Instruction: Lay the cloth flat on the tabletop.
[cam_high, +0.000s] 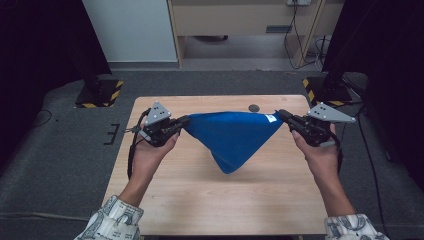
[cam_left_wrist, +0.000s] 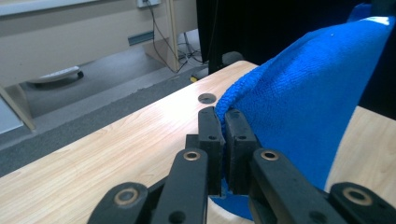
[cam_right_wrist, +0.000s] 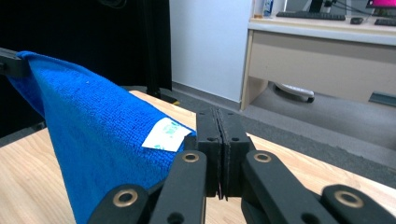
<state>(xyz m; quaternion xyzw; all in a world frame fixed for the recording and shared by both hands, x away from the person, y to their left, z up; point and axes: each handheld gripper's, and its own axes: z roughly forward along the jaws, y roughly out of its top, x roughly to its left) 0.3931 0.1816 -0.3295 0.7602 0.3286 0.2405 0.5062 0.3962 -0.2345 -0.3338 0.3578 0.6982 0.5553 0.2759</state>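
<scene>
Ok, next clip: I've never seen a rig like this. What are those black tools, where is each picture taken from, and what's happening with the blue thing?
No robot here: a person holds a hand-held gripper in each hand. The top picture comes from a fixed camera above the table, looking down; the left gripper shows at its left, the right gripper at its right. The other two pictures come from cameras riding on each gripper, looking along its two black jaws. Both grippers are shut on opposite corners of a blue cloth, which hangs stretched between them, its lowest corner pointing toward the wooden top. A white label sits by the right gripper's corner. A small dark round spot lies near the table's far edge.
</scene>
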